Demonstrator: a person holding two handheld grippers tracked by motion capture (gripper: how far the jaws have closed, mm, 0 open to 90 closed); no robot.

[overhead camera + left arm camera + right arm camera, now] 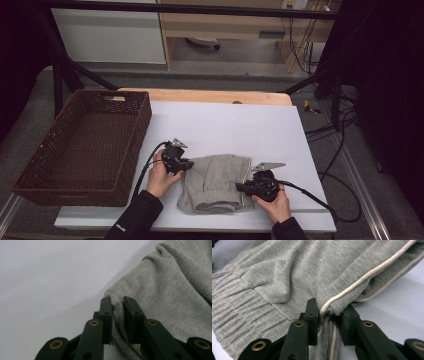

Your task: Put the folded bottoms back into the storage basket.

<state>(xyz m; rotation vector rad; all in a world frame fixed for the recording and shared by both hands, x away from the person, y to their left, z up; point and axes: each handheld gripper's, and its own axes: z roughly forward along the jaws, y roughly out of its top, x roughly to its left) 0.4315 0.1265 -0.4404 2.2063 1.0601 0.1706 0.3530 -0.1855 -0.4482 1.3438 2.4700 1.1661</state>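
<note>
Left gripper view shows the left gripper [120,305] with its two black jaws drawn close and a fold of the grey garment [175,297] caught between them, the pads pressing on the cloth at its edge. To the left of that edge lies the bare white sheet [50,285] that covers the table.

From the right gripper's own camera, the right gripper [329,308] is clamped on the garment's opposite edge, where a cream piping cord [367,275] runs along a seam and bends down between the jaws. A ribbed band [239,307] of the same grey cloth lies to the left in that picture, and the cloth bunches in soft folds above the jaws.

Seen from the high view, the left hand [161,176] holds its gripper at the garment's left side, and the right hand [276,201] holds the other at its right side, lower on the table. The garment lies crumpled between them on the white sheet, near the table's front edge. A black cable [320,200] trails from the right gripper toward the table's right edge. Well to the left of the garment stands a brown woven basket [135,135], partly over the table's left edge, with the left hand just beside its near corner.
</note>
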